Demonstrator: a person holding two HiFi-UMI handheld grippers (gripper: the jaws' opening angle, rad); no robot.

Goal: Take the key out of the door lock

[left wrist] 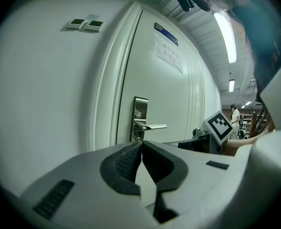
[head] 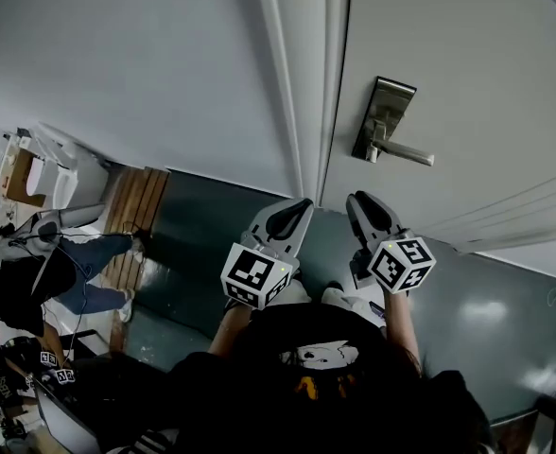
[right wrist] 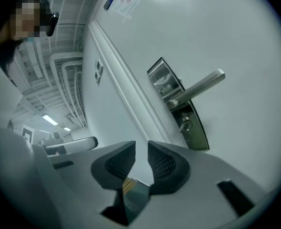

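A small key (right wrist: 184,124) sticks out of the steel lock plate (right wrist: 176,104) just under the lever handle (right wrist: 202,86) of the white door (head: 467,74). In the head view the plate (head: 384,121) and handle (head: 406,155) sit above both grippers. My right gripper (head: 361,201) is a short way below the handle, and in its own view its jaws (right wrist: 141,144) stand slightly apart with nothing between them. My left gripper (head: 302,206) points at the door's edge beside the frame. Its jaws (left wrist: 141,144) are shut and empty.
The door frame (head: 302,83) runs up left of the lock, with a plain wall (head: 146,64) beyond it. A paper notice (left wrist: 168,51) hangs on the door. On the left, a person (head: 42,272) sits on the dark floor (head: 202,253) beside wooden slats (head: 136,216).
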